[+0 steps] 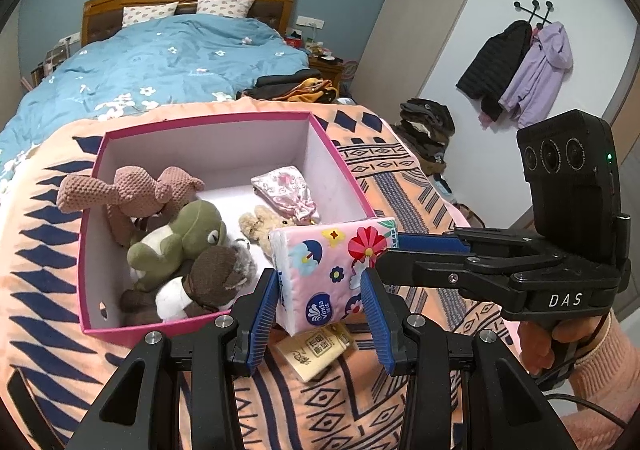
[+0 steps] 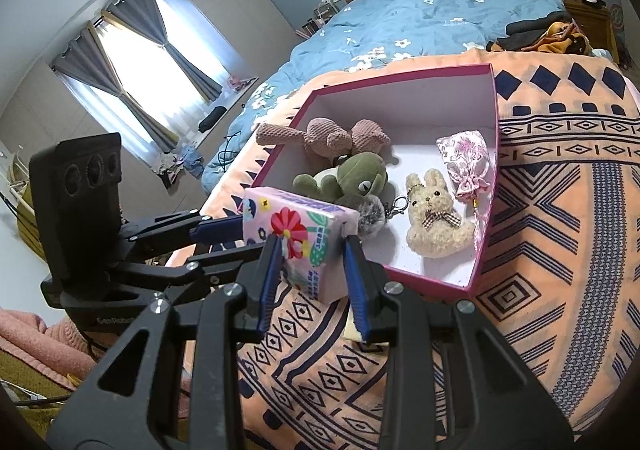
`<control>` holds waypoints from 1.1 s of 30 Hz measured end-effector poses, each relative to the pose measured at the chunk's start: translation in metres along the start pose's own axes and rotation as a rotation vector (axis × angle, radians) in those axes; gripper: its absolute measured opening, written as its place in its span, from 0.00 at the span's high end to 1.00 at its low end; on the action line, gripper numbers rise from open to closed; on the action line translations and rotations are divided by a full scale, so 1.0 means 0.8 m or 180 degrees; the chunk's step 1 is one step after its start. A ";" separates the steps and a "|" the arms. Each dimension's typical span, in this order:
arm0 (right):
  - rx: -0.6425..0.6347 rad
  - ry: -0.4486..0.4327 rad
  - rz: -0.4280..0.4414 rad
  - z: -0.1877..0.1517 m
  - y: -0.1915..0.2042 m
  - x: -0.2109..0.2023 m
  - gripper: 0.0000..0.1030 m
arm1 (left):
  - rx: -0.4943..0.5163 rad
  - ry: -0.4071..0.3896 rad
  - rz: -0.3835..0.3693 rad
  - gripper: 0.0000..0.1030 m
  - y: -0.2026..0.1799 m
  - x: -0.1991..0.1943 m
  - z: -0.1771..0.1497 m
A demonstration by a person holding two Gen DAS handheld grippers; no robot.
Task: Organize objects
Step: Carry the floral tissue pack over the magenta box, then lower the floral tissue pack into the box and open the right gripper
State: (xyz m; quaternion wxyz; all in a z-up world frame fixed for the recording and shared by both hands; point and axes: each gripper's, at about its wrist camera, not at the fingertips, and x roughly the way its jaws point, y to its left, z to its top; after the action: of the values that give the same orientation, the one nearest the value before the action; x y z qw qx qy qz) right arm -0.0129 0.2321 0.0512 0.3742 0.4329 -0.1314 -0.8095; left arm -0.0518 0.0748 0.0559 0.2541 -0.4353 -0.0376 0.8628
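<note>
Patterned blanket [image 1: 400, 177] over blue-quilted bed [image 1: 168, 61]

Tissue pack [image 1: 332, 270]: glossy, soft plastic wrap. Box [image 1: 120, 324]: smooth matt card. Toys [image 1: 180, 238]: knitted and plush cloth. Pouch [image 2: 466, 161]: shiny satin. Blanket [image 2: 560, 250]: matt fleece. Gripper pads [image 1: 264, 310]: ribbed blue rubber on matt black plastic.

Home bedroom (bed [image 1: 168, 61], hung coats [image 1: 516, 69])

Bright window [image 2: 132, 61] glare, sharp focus, fisheye-warped edges.
</note>
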 end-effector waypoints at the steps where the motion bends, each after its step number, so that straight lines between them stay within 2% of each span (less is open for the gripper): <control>1: 0.0003 0.0003 -0.0009 0.002 -0.001 0.001 0.66 | -0.0004 0.0002 -0.0012 0.59 0.002 0.002 0.002; 16: 0.0051 -0.0028 -0.0041 0.032 -0.029 0.011 0.66 | 0.0014 0.0023 -0.0026 0.59 0.010 0.030 0.029; 33: 0.0080 0.0000 -0.0084 0.048 -0.050 0.025 0.66 | -0.0012 0.0049 0.0019 0.59 0.017 0.051 0.042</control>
State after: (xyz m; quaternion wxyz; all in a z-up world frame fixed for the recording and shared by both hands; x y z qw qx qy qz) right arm -0.0699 0.2408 0.0404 0.3580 0.4394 -0.1359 -0.8126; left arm -0.1034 0.0877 0.0432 0.2509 -0.4426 -0.0360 0.8601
